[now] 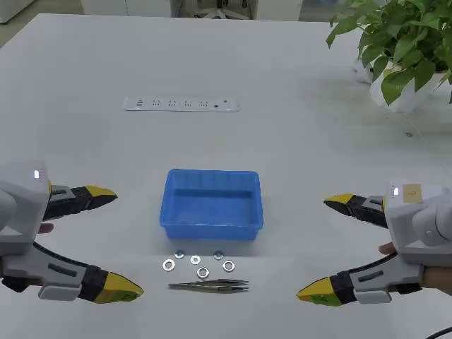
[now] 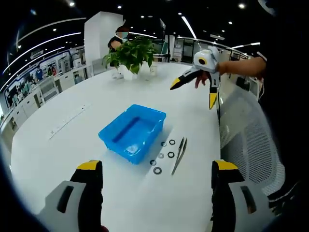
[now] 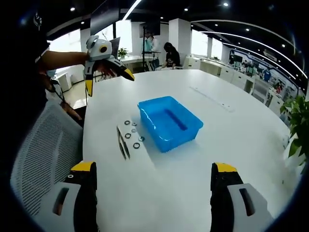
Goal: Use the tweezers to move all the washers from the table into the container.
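In the head view the left tongs (image 1: 126, 241) are at the lower left of the frame and the right tongs (image 1: 313, 248) at the lower right. Both are spread wide and hold nothing. Between them, at the lower middle, the blue container (image 1: 212, 222) stands on the white worktop (image 1: 85, 141), and it looks empty. Just below it in the frame lie 6 washers (image 1: 195, 260) in a loose group, all on the worktop. The tweezers (image 1: 209, 285) lie flat just below the washers, near them but apart from both tongs. A power strip (image 1: 181, 104) is at the upper middle and a plant (image 1: 402, 42) at the upper right, both well apart from the work. I judge that the task is at its first step, because no washer is in the container. The next move probably calls for 1 of the tongs to come down over the tweezers and close on them. They are thin and flat, so a careful, low grip is needed.
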`<state>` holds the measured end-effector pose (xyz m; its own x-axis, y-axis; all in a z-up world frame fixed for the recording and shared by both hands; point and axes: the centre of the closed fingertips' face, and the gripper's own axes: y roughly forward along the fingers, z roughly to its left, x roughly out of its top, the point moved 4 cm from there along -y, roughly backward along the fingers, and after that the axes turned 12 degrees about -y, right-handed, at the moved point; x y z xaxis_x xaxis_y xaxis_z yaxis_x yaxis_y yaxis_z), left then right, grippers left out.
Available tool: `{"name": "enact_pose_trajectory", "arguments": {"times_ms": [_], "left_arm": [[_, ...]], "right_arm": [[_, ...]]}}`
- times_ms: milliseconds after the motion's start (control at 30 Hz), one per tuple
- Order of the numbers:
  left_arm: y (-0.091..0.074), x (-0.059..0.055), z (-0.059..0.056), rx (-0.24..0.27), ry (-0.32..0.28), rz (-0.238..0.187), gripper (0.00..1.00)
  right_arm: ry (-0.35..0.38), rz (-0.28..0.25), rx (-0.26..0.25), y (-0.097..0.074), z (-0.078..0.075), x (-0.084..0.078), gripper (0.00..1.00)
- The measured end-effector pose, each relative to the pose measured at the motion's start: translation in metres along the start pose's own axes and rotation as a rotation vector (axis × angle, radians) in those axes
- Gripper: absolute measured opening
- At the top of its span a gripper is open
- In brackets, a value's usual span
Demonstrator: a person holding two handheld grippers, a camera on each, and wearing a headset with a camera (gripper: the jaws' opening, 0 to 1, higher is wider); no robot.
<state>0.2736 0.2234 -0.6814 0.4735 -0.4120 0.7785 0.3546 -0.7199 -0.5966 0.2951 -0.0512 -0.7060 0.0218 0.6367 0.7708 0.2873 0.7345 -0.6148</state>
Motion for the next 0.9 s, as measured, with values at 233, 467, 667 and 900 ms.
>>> {"name": "enact_pose_trajectory", "arguments": {"times_ms": [233,467,667,900], "left_arm": [[-0.0012,-0.0007,0.0008,0.003,-0.001,0.001,0.99],[-0.0003,-0.0003,0.0004,0.001,0.0,0.001,0.99],[-0.0003,-0.0007,0.0003,0.001,0.002,0.002,0.99],[0.0,0.0004,-0.0005,0.0,0.005,0.001,0.99]], "right_arm": [[-0.002,-0.001,0.002,0.001,-0.0001,0.001,0.99],[-0.004,-0.001,0.002,0.0017,-0.0008,0.0011,0.99],[-0.004,0.001,0.003,0.0016,-0.0002,0.0003,0.99],[-0.005,-0.002,0.001,0.0011,-0.0003,0.0012,0.99]]}}
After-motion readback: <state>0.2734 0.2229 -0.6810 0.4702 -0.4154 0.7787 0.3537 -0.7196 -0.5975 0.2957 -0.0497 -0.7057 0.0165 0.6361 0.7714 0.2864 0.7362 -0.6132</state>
